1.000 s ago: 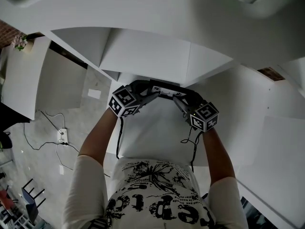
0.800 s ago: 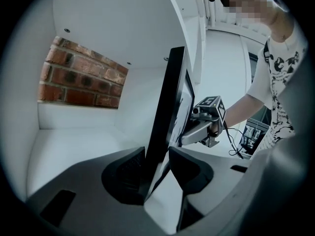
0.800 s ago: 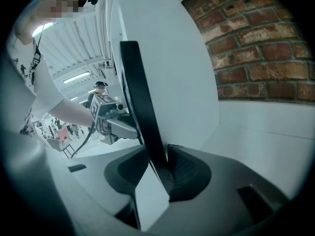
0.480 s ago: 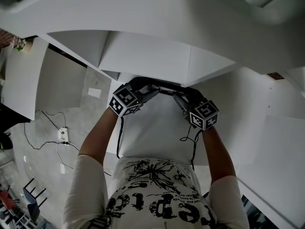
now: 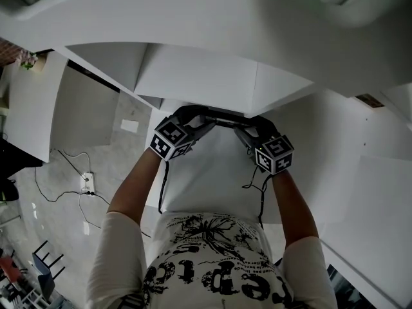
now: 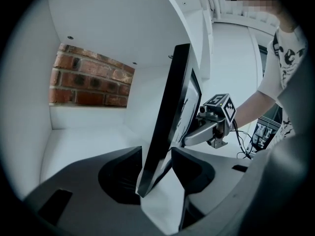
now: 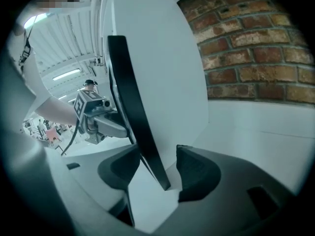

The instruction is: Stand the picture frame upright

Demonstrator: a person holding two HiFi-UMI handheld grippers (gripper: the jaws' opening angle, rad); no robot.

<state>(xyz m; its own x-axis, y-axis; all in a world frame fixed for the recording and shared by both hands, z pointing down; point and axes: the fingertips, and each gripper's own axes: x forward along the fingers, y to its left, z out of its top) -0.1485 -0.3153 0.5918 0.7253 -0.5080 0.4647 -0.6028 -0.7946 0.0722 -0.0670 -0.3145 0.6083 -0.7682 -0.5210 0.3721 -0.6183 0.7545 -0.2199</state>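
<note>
Two grippers, one picture frame (image 5: 222,116), one white shelf compartment (image 6: 83,141) with a brick back wall (image 6: 91,82).

Item, task's thing: picture frame, dark, thin. It stands on its long edge inside the compartment, across the opening, with a gripper at each end. Both gripper views show it steep and near upright, its top appearing to lean a little away from the brick and toward the person. Whether its lower edge bears fully on the shelf floor, or on a prop behind it, no view shows.

Item, progress: judged nearly complete. The frame is raised and placed. What is left is to let go cleanly, draw both tools away, and see that it stands alone. Risk noted: given the lean, it may tip forward once unsupported.

Item, left gripper (image 5: 203,121): at the frame's left end. Its jaws have just been opening, with the frame's end edge between them. Its own view shows only slim gaps at either side of the edge, so the pads are judged off the frame, barely.

Item, right gripper (image 5: 243,129): at the frame's right end. Its jaws have just been opening, and more widely. The frame's edge stands between them, close against the jaw on the person's side, with a plain gap to the jaw nearer the brick. No clamping is seen; at most it props the frame on one side.
</note>
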